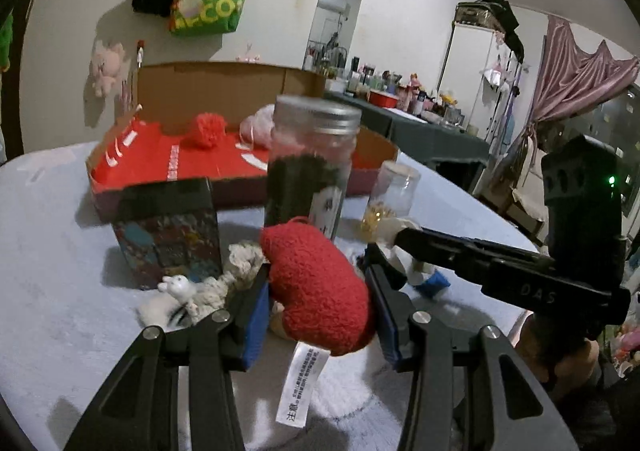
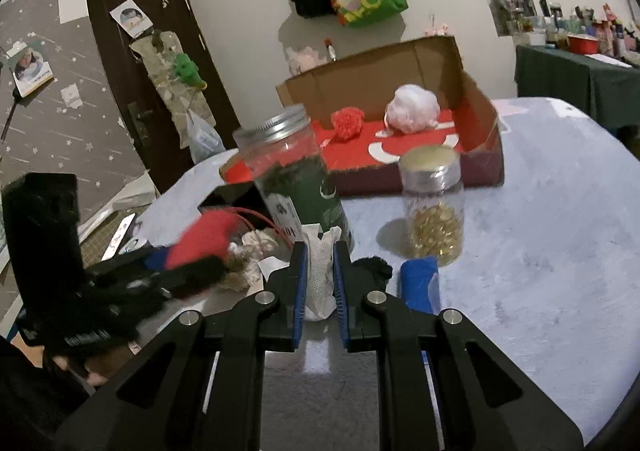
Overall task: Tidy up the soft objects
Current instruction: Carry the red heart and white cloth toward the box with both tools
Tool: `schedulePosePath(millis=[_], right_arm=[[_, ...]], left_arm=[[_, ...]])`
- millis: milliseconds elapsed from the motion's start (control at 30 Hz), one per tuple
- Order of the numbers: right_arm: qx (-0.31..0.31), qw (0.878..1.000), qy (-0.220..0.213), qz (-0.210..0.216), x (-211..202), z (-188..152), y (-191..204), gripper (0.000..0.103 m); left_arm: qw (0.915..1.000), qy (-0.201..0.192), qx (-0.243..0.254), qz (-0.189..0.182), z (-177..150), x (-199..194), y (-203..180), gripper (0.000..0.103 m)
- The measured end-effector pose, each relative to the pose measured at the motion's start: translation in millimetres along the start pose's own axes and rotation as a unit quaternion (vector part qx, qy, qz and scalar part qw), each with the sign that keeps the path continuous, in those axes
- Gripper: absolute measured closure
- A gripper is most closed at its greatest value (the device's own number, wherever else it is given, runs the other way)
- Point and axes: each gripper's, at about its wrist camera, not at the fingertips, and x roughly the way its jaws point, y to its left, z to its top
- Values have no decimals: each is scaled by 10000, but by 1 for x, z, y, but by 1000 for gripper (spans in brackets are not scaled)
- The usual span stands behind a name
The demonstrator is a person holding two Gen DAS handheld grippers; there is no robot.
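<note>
We start at the left gripper (image 1: 318,291): its blue-padded fingers (image 1: 254,325) are clamped on a red plush heart (image 1: 320,287), white care tag (image 1: 302,385) dangling below, the toy lifted just above the table (image 1: 60,271). Over on the right gripper (image 2: 320,279), the pads (image 2: 300,291) are pinched tight on a white knitted cloth piece (image 2: 318,271), which pokes up between them.

Just left of the heart, we see a small white plush animal (image 1: 176,293) lying on the table beside a crumpled cream fabric scrap (image 1: 244,257). To the right of the right tongs, a blue rolled cloth (image 2: 418,283) lies near, and a black fuzzy item (image 2: 372,267) sits between it and the gripper.

Moving farther out, a tall jar (image 1: 310,167) with a metal lid and dark contents stands right behind the heart, with a patterned box (image 1: 168,231) to its left and a small jar of gold beads (image 2: 434,207) to its right.

Far across the table sits the open cardboard box (image 2: 478,119) with the red floor, and inside it we spot a red pom-pom (image 2: 348,123) and a pale pink soft ball (image 2: 412,109), apart from each other.
</note>
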Motion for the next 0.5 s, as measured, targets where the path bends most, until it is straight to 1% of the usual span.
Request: schedulePosePath(millis=[167,500], right_arm=[[137,9997,164,84,12,-2,-6,91],[212,9994,228,118,13,-4,-12,91]], left_arm=[[9999,55,35,89,-1,5,0,55],[9999,129,-36,86,-3,4,5,55]])
